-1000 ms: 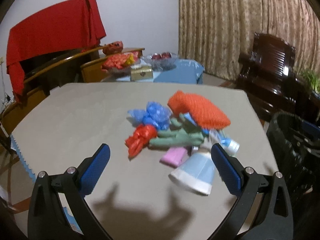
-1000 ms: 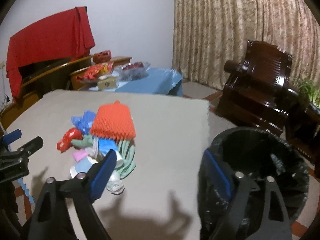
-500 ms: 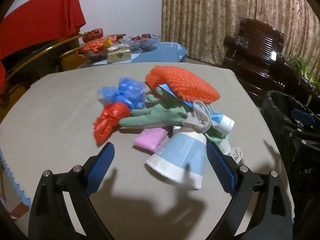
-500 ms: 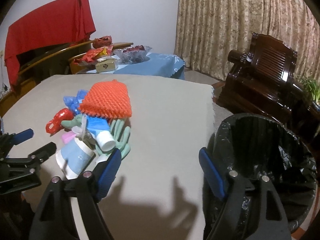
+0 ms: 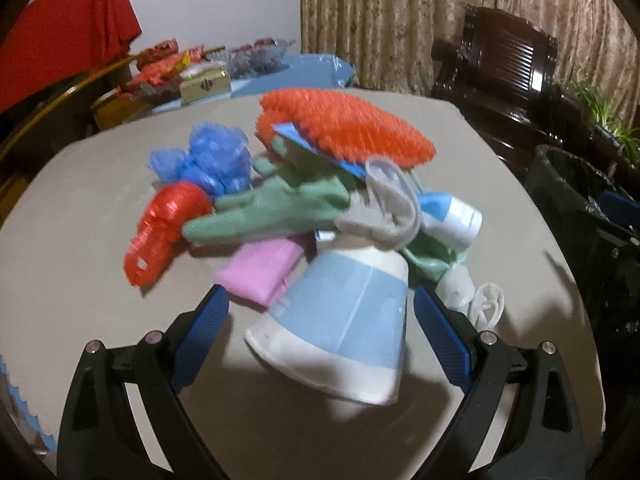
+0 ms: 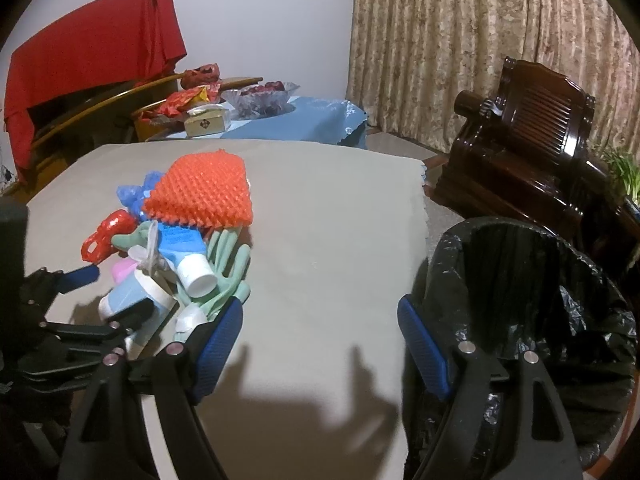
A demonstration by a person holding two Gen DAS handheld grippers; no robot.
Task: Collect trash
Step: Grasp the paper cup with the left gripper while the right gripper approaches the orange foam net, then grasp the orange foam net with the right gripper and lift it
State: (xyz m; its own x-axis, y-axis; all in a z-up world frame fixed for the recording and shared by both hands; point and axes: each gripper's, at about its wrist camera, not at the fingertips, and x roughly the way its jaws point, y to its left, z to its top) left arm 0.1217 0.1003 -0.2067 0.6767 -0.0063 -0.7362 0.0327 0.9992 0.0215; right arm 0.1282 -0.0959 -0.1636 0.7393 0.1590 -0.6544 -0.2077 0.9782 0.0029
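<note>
Straddling a blue-and-white paper cup (image 5: 340,320) that lies on its side at the near edge of the trash pile, the left gripper (image 5: 320,332) has its jaws spread; they have just been closing, and the blue pads stand either side of the cup without pressing it. Behind the cup lie a pink packet (image 5: 264,268), a green glove (image 5: 272,212), a red bag (image 5: 164,228) and an orange mesh pad (image 5: 344,128) on the grey table (image 5: 80,240). The right gripper (image 6: 320,340) hangs spread and empty over bare tabletop, beside the black-lined bin (image 6: 520,288).
</note>
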